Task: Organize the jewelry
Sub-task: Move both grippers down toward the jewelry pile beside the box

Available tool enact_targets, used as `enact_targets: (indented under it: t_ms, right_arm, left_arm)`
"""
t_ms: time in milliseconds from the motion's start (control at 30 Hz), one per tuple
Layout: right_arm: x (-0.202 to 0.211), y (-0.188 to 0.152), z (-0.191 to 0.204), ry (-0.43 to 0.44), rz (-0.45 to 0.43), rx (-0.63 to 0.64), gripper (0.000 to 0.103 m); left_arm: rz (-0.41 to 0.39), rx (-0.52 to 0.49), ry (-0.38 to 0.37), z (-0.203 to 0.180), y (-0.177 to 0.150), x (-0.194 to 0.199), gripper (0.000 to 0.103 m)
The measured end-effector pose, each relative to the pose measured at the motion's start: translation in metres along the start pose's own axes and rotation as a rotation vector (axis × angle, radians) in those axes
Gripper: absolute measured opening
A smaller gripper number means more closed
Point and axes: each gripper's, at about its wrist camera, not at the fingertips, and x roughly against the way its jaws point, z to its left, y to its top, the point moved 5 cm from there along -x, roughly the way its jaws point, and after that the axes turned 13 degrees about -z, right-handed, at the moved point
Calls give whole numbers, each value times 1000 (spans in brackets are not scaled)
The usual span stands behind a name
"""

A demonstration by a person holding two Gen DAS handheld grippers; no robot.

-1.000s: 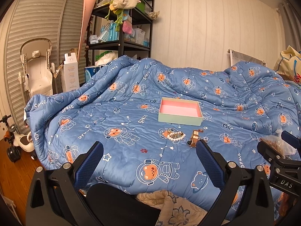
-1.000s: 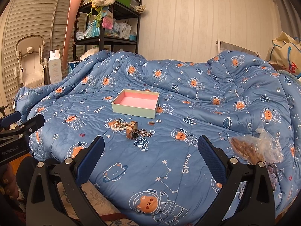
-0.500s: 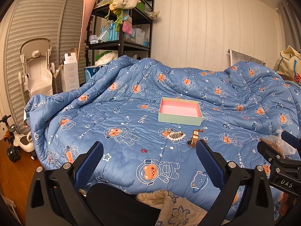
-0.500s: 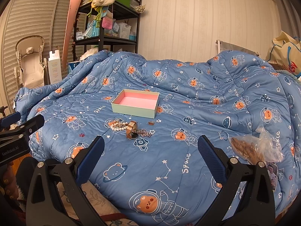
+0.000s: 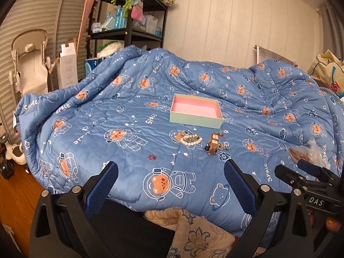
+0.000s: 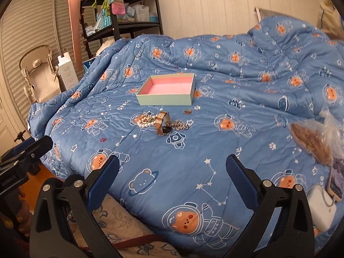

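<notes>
Both the left gripper (image 5: 171, 185) and right gripper (image 6: 172, 180) are held wide apart, empty, above the blue bear-print quilt (image 6: 236, 99). A pearl bracelet (image 6: 146, 122) and brown-strapped watch (image 6: 162, 123) are seen just near of the shallow mint cardboard box with pink lining (image 6: 165, 89)

Both wrist views bedward, sharing box (image 5: 196, 113).

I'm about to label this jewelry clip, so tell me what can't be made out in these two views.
- Pearl bracelet and the gold pieces tangled with it: too small, both views, to count.
- Small item beside the box: too small to identify, right view.
- Phone: cut off by the right view's rim.
- Bag: contents blurred by crinkled plastic.
- Shelf: items too small, top cut off.
</notes>
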Motion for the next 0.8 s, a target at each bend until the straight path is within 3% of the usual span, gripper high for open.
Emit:
enact_targets:
  t_ms: [133,267,500,633,800]
  right_arm:
    - [-28,-14,-7,27,85,-27,98]
    - [-53,-17,-9,24,91,-10,98]
    - [-99,-20,-9,48,155,-6,98]
    - [-122,-11,-12,44,128,66,97]
    - [-163,1,-25,59,168,149,77]
  left_arm:
    - [135,20,-30,2,-16,-30,97]
    - [252,47,-43,9,-36,-63,97]
    - [281,4,-39,21,-48,-98,97]
    - [310,5,-81,24,-48,-118,97]
    - [316,20,-126,17,-45,-139,96]
